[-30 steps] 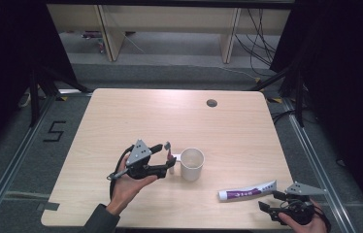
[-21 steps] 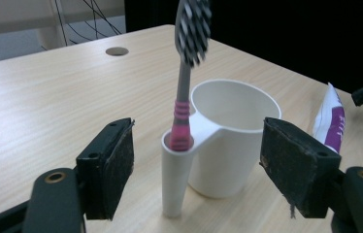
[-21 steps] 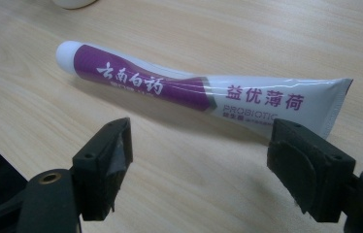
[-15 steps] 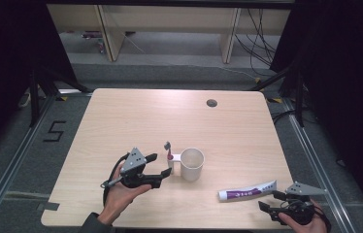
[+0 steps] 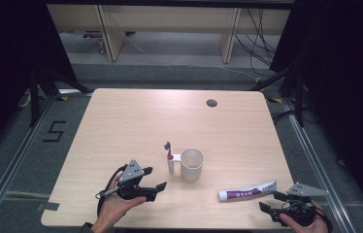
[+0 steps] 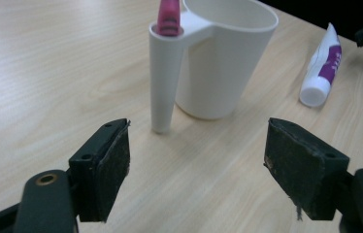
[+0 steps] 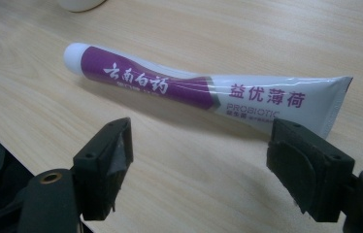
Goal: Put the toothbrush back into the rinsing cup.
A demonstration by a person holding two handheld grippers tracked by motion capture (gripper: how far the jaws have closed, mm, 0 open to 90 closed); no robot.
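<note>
A white cup [image 5: 191, 164] [image 6: 223, 58] stands on the wooden table [image 5: 136, 121], front of centre. A pink-and-grey toothbrush [image 5: 168, 148] [image 6: 169, 17] stands upright in the tube on the cup's side. To the cup's front left, my left gripper [image 5: 155, 178] [image 6: 196, 160] is open. Its jaws have just been opening and nothing is between them. A white and purple toothpaste tube [image 5: 247, 191] [image 7: 199, 90] lies near the front right edge. My right gripper [image 5: 270, 201] [image 7: 199, 170] is open just short of it, with nothing between its jaws.
A dark round cable hole [image 5: 211, 103] sits near the table's far edge. The table's front edge runs just under both hands. Grey floor with a taped "5" [image 5: 55, 131] lies to the left, and wooden shelving [image 5: 170, 24] stands behind.
My left gripper has drawn back from the toothbrush toward the front left and sunk lower. The toothbrush stays upright in the cup's tube. The right gripper has not moved.
</note>
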